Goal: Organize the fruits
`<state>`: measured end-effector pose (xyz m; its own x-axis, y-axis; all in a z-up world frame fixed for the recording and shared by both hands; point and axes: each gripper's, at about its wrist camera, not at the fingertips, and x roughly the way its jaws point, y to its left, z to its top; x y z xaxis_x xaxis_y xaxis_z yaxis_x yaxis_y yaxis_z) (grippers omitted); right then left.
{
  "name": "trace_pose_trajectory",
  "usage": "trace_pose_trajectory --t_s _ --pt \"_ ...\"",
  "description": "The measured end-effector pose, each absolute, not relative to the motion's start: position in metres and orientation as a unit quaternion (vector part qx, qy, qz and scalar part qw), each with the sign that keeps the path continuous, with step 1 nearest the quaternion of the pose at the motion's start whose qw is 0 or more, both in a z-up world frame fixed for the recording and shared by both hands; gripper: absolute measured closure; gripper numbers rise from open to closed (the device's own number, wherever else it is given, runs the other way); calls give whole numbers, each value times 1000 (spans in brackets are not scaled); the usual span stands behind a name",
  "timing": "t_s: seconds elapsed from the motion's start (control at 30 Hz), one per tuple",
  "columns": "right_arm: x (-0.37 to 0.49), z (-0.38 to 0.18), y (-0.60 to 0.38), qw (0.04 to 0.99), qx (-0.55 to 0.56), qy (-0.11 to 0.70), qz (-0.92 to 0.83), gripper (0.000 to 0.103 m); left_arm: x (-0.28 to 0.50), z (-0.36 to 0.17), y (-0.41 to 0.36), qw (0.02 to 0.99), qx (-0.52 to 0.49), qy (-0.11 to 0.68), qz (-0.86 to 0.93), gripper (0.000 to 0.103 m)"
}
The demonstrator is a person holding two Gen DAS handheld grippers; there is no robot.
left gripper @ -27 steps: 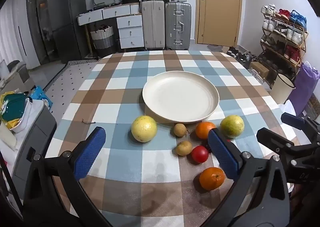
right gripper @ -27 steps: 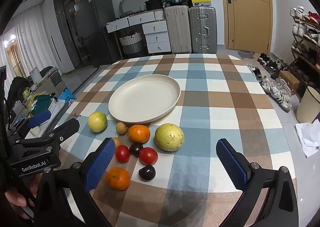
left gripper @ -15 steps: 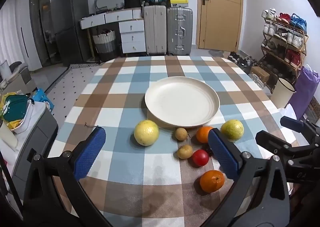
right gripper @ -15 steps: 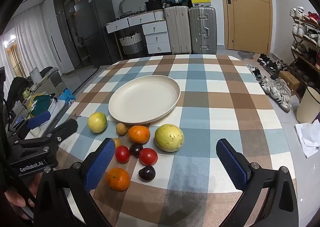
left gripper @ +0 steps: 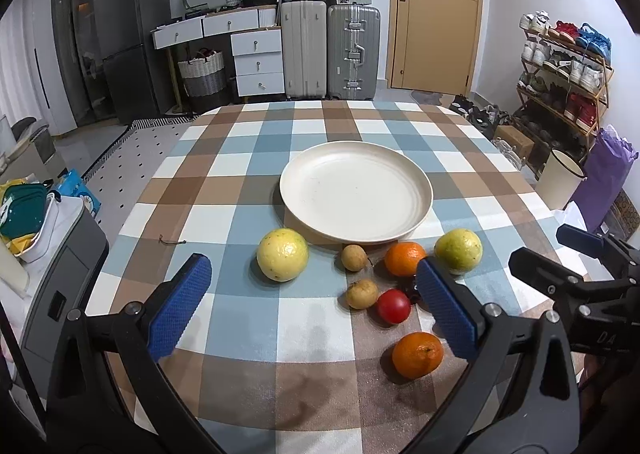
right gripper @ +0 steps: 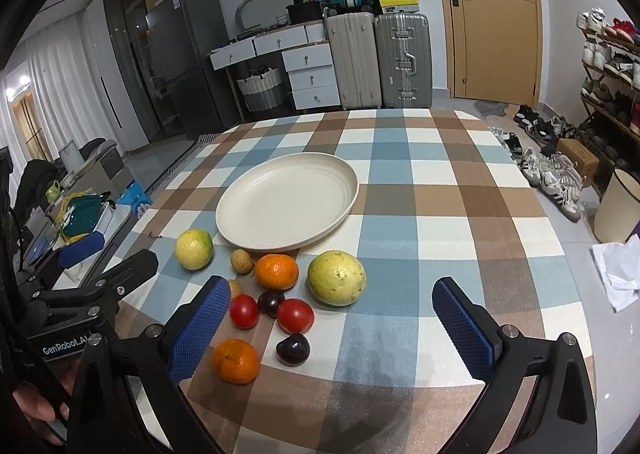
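Note:
A cream plate (left gripper: 356, 196) (right gripper: 286, 200) lies empty on the checked table. Fruit lies on the cloth in front of it: a yellow-green citrus (left gripper: 283, 254) (right gripper: 194, 248), a second yellow-green fruit (left gripper: 458, 251) (right gripper: 337, 277), two oranges (left gripper: 405, 258) (left gripper: 417, 355), two small brown fruits (left gripper: 354, 257) (left gripper: 361, 294), red tomatoes (left gripper: 393, 306) (right gripper: 295, 315) and dark plums (right gripper: 293, 349). My left gripper (left gripper: 310, 302) is open and empty above the near table edge. My right gripper (right gripper: 332, 328) is open and empty, also near the front edge.
The table (right gripper: 440, 214) has a blue, brown and white checked cloth. Suitcases (left gripper: 348, 50), drawers and a fridge stand behind it. A shoe rack (left gripper: 560, 74) and a bin (left gripper: 560, 182) are at the right. A grey box with clutter (left gripper: 48, 254) sits left.
The left gripper has pulled back and up, so the plate and fruit sit lower and farther in its view. The right gripper has stayed still. No fruit has moved.

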<state>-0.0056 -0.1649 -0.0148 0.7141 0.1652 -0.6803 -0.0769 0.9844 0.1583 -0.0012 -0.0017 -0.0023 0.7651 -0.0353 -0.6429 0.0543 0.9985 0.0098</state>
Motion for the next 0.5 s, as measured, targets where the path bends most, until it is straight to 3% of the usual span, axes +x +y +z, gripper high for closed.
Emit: trace_pose_trajectory --t_s 0.5 --pt "-8 -14 -156 926 47 370 65 0 -1 -2 -4 938 12 345 -25 1"
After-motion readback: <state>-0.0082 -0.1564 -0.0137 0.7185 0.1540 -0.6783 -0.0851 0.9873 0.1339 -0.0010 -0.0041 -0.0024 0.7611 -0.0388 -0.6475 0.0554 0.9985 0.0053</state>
